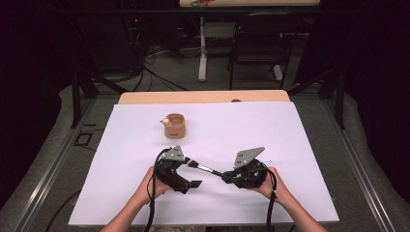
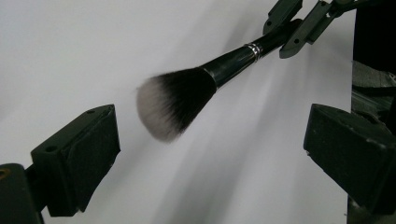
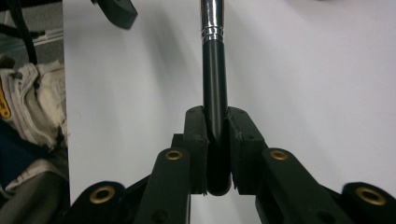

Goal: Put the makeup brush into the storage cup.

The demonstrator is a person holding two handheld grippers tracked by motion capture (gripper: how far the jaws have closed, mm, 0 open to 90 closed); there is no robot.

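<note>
Right gripper (image 3: pixel 217 154) clamping brush (image 3: pixel 215 84), left gripper (image 2: pixel 210 154) wide

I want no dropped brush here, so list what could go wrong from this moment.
1. The right gripper clamps the makeup brush only at the very end of its handle, so it may pivot or slip out.
2. The left gripper is open around the bristles; closing there could crush or splay them.

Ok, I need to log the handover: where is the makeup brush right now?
The makeup brush hangs over the white sheet near the table's front, handle clamped in the right gripper, bristles between the open left gripper jaws.
</note>
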